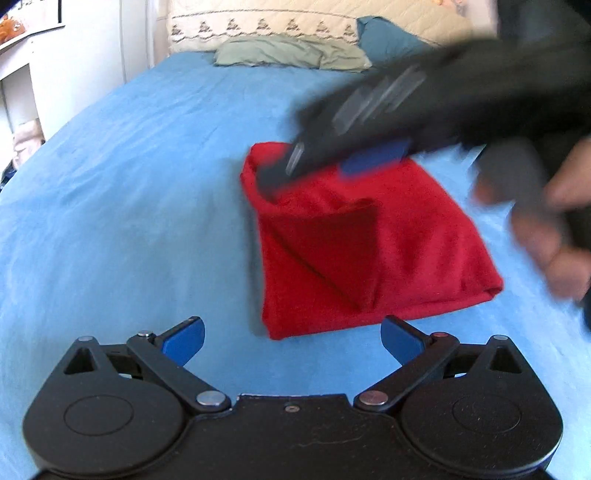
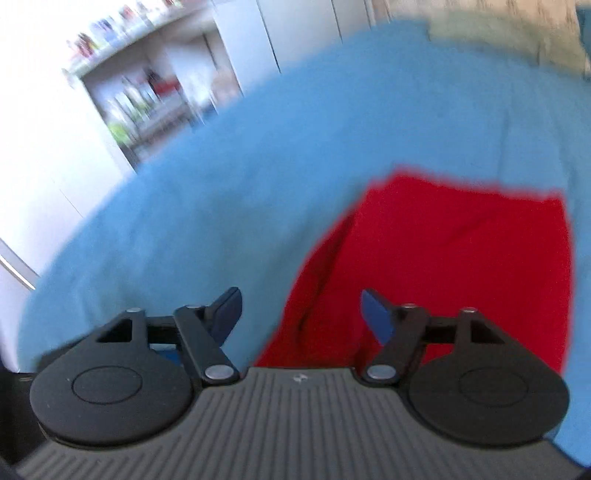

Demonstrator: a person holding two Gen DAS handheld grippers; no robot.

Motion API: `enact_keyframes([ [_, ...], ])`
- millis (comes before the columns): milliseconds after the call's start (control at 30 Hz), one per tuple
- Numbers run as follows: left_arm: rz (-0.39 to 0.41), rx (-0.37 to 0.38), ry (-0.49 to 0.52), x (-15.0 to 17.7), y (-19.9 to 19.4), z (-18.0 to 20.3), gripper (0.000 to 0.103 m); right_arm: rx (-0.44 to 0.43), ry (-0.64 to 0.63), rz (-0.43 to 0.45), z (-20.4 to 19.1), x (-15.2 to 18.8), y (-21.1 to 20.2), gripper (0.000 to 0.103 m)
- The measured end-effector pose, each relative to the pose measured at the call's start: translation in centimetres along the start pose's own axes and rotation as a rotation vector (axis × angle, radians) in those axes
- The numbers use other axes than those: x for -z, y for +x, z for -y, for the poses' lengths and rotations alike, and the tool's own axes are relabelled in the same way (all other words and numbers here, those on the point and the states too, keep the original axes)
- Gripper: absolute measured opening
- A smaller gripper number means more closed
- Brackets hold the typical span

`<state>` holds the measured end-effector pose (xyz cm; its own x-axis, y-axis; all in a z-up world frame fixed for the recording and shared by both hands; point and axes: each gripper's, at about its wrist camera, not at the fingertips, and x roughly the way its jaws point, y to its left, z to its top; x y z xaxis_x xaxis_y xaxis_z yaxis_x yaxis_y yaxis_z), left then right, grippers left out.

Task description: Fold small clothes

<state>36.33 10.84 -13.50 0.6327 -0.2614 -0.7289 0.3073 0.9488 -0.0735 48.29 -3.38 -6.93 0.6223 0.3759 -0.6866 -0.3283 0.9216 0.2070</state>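
Note:
A red garment (image 1: 369,251), folded into a rough rectangle with a darker flap on top, lies on the blue bedsheet (image 1: 129,192). My left gripper (image 1: 293,341) is open and empty, just short of the garment's near edge. My right gripper (image 2: 301,314) is open and empty, low over the red garment (image 2: 461,266), at its left edge. In the left wrist view the right gripper (image 1: 325,166) shows blurred over the garment's far edge, held by a hand (image 1: 546,229).
Pillows (image 1: 291,51) and a quilted cream headboard cover (image 1: 258,26) lie at the bed's far end. White shelves with small items (image 2: 147,92) stand beyond the bed's left side. A white cabinet (image 1: 22,74) stands at the left.

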Motion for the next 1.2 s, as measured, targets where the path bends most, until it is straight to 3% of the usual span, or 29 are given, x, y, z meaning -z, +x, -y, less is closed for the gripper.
enact_keyframes([
  [100,0.021,0.031,0.014,0.0,-0.6,0.4,0.103,0.060,-0.041,0.107,1.2,-0.3,-5.5,0.103],
  [267,0.056,0.033,-0.004,-0.2,-0.5,1.7,0.103,0.253,-0.063,0.153,5.5,4.5,-10.4,0.103],
  [467,0.092,0.013,-0.048,-1.3,0.0,2.4,0.103,0.340,-0.007,0.097,8.4,13.8,-10.4,0.103],
  [600,0.086,-0.016,-0.051,-1.7,0.4,2.2,0.103,0.375,0.005,0.071,8.3,16.9,-8.3,0.100],
  [667,0.085,-0.025,-0.064,-1.8,0.7,2.1,0.103,0.389,0.019,0.082,8.6,17.5,-7.5,0.099],
  [767,0.103,-0.041,-0.096,-1.8,0.8,1.8,0.103,0.427,0.011,0.080,8.5,17.4,-6.2,0.079],
  [900,0.134,-0.100,-0.127,-1.7,0.9,1.1,0.103,0.469,0.176,0.181,11.0,17.5,-8.2,0.079],
  [1100,0.048,-0.205,-0.133,0.1,2.6,-1.1,0.103,0.461,0.177,0.133,11.9,19.1,-8.1,0.080],
  [1200,0.016,-0.216,-0.122,1.8,2.7,-2.1,0.103,0.456,0.161,0.123,11.7,19.2,-8.1,0.080],
])
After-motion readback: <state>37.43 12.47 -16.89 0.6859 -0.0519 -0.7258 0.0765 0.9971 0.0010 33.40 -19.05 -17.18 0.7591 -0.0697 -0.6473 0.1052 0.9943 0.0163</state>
